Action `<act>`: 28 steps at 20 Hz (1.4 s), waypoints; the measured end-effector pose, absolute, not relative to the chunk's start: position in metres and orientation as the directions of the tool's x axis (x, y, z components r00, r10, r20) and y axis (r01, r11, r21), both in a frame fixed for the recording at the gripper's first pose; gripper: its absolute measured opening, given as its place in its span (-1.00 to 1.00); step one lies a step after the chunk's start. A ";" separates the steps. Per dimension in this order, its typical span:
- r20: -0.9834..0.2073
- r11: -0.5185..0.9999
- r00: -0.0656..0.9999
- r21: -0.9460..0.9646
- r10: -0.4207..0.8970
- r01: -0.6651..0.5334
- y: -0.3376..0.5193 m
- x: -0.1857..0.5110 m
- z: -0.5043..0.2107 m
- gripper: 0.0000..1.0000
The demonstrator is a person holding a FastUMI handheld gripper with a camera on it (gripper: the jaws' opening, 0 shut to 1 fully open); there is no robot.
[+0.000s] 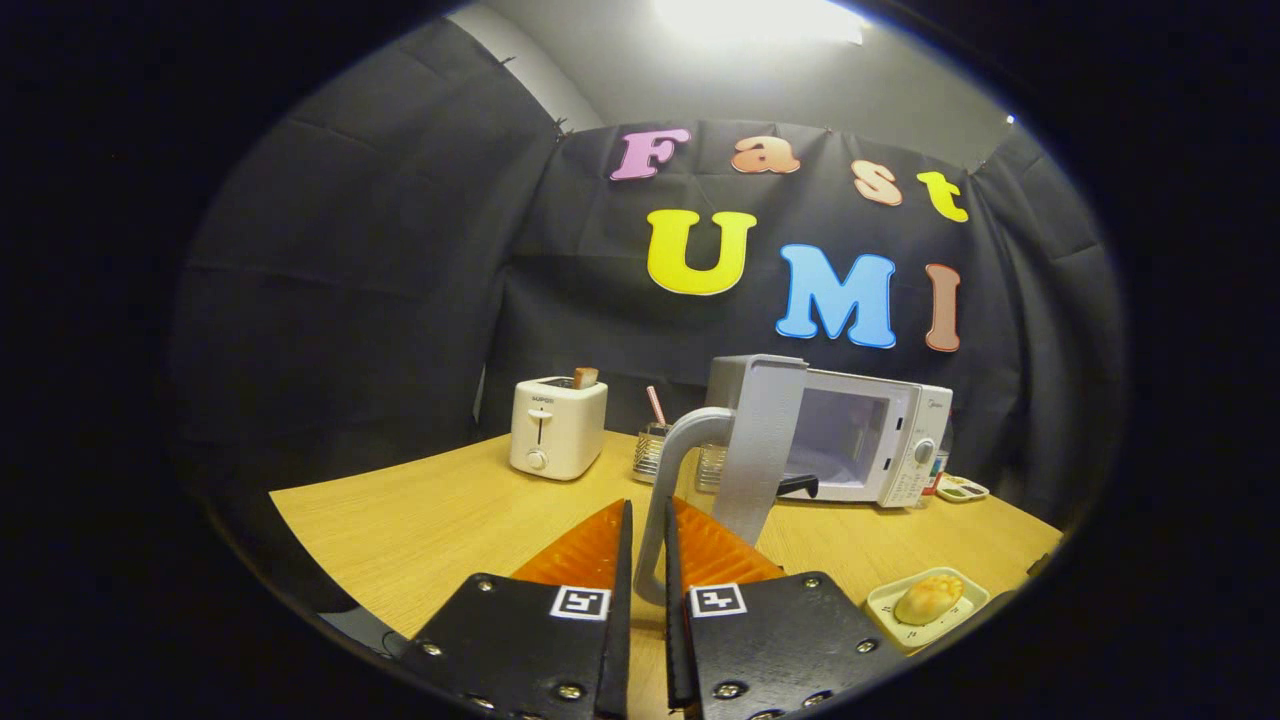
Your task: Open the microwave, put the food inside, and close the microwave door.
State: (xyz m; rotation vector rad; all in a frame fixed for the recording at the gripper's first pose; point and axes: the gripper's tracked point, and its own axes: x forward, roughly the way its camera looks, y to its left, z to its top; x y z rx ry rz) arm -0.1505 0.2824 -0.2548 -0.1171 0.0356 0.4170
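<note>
Claw (648, 540) pinching the upright door handle (672, 470), both fingers on it. Microwave (860, 440) door (760, 440) swung open toward us, edge-on. Food (928, 597) on its plate (885, 610), tabletop (440, 520), beside the right finger.

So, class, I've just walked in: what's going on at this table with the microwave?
A person's handheld tool is closed on the microwave door handle, and the door is swung wide open, showing the inside of the microwave. The food sits on a small plate on the wooden table, beside the tool, not yet inside. A toaster stands further back.
</note>
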 end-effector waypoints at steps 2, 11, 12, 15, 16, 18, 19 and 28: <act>-0.049 0.877 0.882 -0.088 0.469 -0.472 0.272 -0.159 -0.251 -0.52; -0.068 0.865 0.883 -0.180 0.464 -0.468 0.114 -0.144 -0.260 0.78; -0.066 0.874 0.895 -0.193 0.442 -0.446 0.096 -0.138 -0.263 0.86; -0.077 0.883 0.905 -0.198 0.418 -0.425 0.062 -0.128 -0.272 0.91; -0.100 0.882 0.903 -0.192 0.417 -0.429 0.055 -0.126 -0.281 0.92; -0.138 0.890 0.903 -0.165 0.407 -0.426 0.040 -0.120 -0.294 0.92; -0.155 0.897 0.905 -0.145 0.397 -0.418 0.033 -0.117 -0.301 0.92; -0.379 0.919 0.852 -0.015 0.360 -0.394 0.002 -0.091 -0.375 0.92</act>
